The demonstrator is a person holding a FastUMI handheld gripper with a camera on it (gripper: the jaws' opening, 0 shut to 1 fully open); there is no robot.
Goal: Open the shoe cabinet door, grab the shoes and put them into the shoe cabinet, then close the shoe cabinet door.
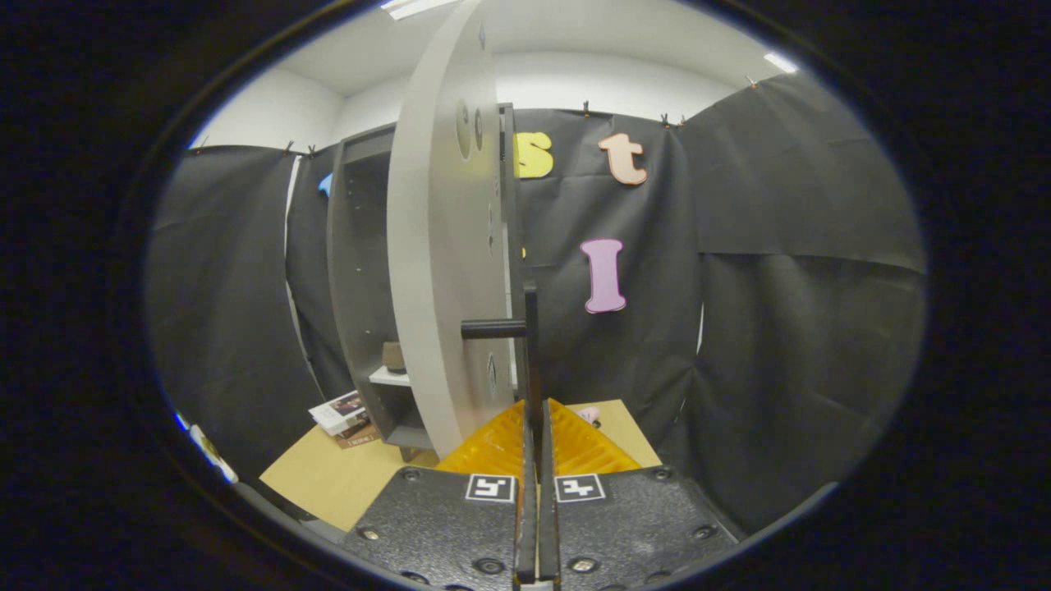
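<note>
Gripper (535,414) clamped on the door handle (530,353)
Grey cabinet door (447,246) stands ajar, edge-on; open interior left, black cloth close right.

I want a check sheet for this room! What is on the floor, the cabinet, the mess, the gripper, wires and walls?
Surface: tan floor board.
Job's things: grey shoe cabinet; its door swung open, edge toward camera; dark bar handle on door. Small object on the inner shelf, too blurred to name.
Clutter: stacked booklets beside the cabinet foot.
Gripper: gripper fingers closed on the handle.
Cables: nothing seen.
Surroundings: black cloth wall, white ceiling.
</note>
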